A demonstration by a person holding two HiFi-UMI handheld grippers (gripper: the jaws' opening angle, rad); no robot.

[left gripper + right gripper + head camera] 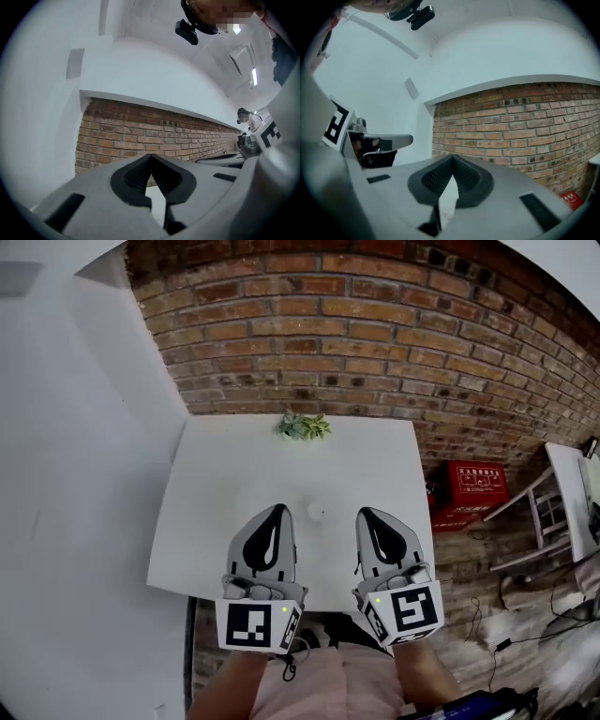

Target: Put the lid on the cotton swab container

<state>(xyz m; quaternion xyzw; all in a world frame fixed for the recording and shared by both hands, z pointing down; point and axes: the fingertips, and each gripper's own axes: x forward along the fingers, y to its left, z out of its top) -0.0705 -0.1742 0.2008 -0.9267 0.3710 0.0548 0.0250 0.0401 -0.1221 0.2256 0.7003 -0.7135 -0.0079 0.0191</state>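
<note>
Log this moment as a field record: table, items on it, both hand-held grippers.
Surface: white table, brick wall behind
Far edge: small green plant
Table centre: small white round object, too small to identify
Left hand-held gripper: shut, empty, over the table's near part
Right hand-held gripper: shut, empty, right of the white object
Contact: neither gripper touches the object

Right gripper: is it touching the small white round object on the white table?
Apart. The head view shows a strip of bare white table between the shut right gripper and the small white round object.
</note>
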